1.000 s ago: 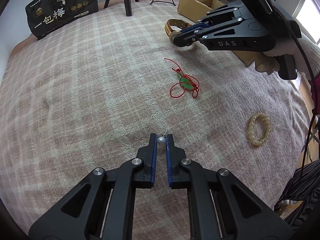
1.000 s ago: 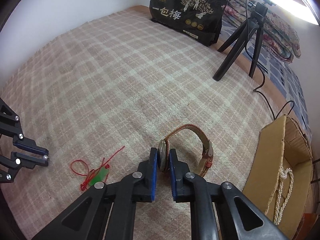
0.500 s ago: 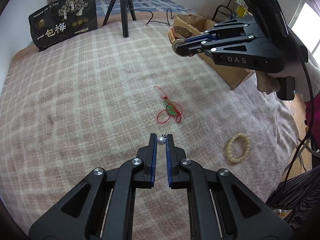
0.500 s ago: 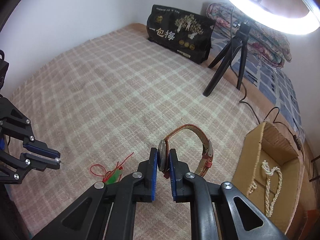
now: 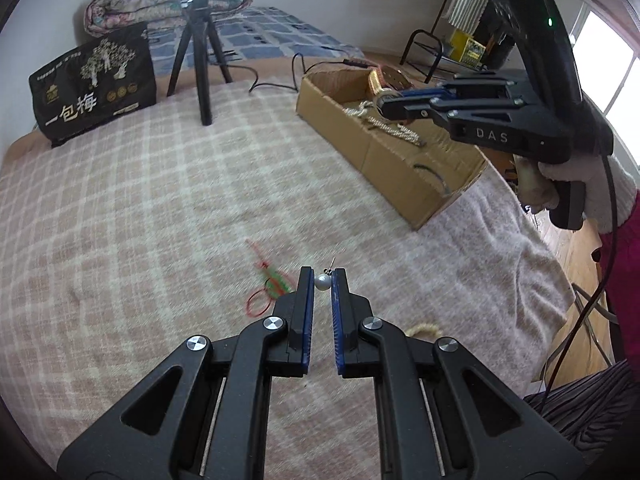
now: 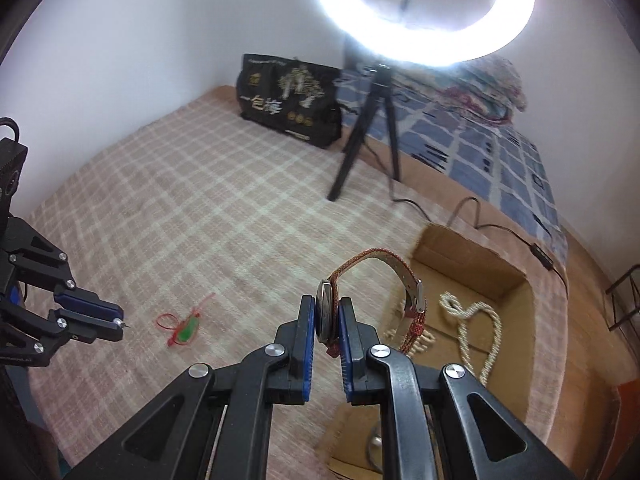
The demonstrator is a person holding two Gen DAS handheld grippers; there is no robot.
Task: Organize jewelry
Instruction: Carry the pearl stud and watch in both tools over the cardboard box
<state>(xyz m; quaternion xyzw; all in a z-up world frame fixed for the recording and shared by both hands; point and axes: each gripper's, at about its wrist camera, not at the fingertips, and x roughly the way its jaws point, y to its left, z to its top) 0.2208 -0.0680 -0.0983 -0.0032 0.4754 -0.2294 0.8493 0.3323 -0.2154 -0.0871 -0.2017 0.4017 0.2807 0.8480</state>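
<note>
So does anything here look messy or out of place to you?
Mostly tidy. The one stray is the red cord with a green pendant, lying in a tangle on the checked blanket instead of in the cardboard box with the pearl necklace. A beaded bracelet also lies loose, half hidden behind the left gripper.

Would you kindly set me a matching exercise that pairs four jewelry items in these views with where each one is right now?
Items:
1. wristwatch
2. pearl earring
3. pearl necklace
4. red cord pendant

Places:
A. lying loose on the checked blanket
B. inside the cardboard box
C. clamped in the right tongs
D. clamped in the left tongs

Pairs: 1-C, 2-D, 3-B, 4-A
</note>
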